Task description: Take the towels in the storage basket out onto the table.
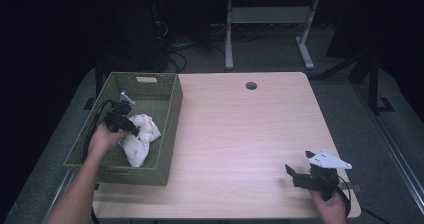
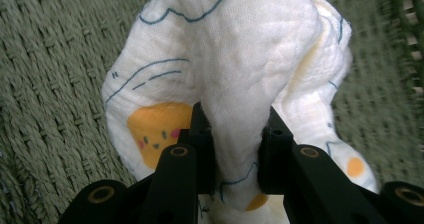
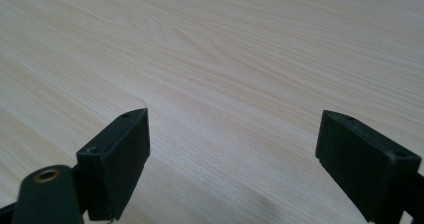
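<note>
A white cloth [image 1: 140,139] printed with blue lines and orange faces lies crumpled in the green woven basket [image 1: 170,111] at the table's left. My left gripper [image 1: 134,130] reaches into the basket and is shut on a fold of the white cloth [image 2: 240,84], which bulges up between the two black jaws. My right gripper [image 1: 299,171] rests low over the table's front right corner. Its jaws stand wide apart, open over bare wood [image 3: 225,74] with nothing between them.
The light wooden table [image 1: 240,134] has a round cable hole [image 1: 251,86] near its far edge. Beyond the table stand a white desk frame [image 1: 270,19] and cables on the dark floor. Floor shows past the table's right edge.
</note>
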### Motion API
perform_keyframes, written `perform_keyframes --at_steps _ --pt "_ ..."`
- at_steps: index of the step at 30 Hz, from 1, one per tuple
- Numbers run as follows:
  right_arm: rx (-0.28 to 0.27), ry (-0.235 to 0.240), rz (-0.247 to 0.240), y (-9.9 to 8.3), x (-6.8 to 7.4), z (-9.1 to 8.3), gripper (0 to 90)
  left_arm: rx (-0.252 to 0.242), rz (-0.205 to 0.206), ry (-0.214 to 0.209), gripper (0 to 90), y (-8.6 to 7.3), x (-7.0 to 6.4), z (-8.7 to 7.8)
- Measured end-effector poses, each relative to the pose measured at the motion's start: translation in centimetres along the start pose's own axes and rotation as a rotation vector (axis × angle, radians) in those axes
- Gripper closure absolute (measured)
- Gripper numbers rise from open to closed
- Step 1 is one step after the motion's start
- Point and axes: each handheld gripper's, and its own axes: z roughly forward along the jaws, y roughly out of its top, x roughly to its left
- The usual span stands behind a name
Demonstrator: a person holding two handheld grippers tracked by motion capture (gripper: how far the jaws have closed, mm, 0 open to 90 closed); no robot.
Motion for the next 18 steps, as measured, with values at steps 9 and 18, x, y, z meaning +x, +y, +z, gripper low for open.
perform_keyframes --at_steps 9,18 --pt "-0.008 -0.010 0.009 0.0 -0.1 -0.2 13.5 -0.032 0.040 -0.012 73.1 -0.1 -0.8 -1.9" --pt "-0.027 -0.022 0.024 0.0 -0.2 -0.4 13.2 -0.081 0.031 -0.064 73.0 -0.3 -0.7 -3.2"
